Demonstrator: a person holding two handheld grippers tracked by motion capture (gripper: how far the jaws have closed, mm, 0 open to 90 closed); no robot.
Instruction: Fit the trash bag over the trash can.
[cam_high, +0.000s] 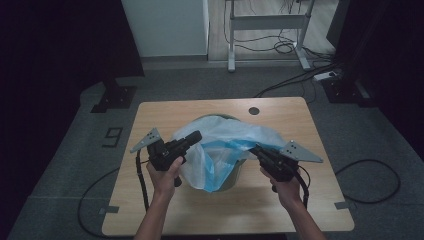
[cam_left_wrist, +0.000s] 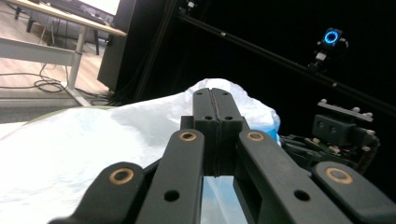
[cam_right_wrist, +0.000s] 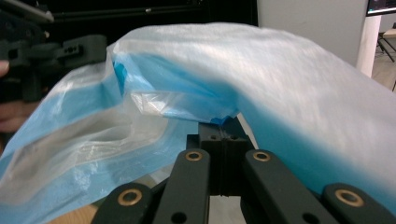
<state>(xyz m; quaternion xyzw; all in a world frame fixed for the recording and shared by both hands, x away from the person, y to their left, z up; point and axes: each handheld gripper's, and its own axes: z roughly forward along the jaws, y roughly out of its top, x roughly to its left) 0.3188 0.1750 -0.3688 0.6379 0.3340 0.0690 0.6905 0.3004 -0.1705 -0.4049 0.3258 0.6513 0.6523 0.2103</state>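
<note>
A thin white and blue plastic bag (cam_high: 225, 145) is draped over a grey-green bin (cam_high: 235, 179) in the middle of the wooden table (cam_high: 165, 112). My left gripper (cam_high: 196, 135) holds the bag's left edge; its jaws are pressed together (cam_left_wrist: 215, 100), with the white film (cam_left_wrist: 93, 144) spreading beyond them. My right gripper (cam_high: 254, 148) is at the bag's right side, shut on a blue fold of the film at its tips (cam_right_wrist: 223, 130). The bag (cam_right_wrist: 280, 79) stretches between the two grippers, lifted above the bin's mouth. The bin's inside is hidden.
A round cable hole (cam_high: 254, 110) lies near the table's far edge. Cables (cam_high: 95, 195) trail from both grippers off the table to the carpet. A desk frame (cam_high: 267, 22) and a dark stand (cam_high: 114, 95) stand beyond the table. A camera with a blue ring (cam_left_wrist: 331, 37) hangs on a rail.
</note>
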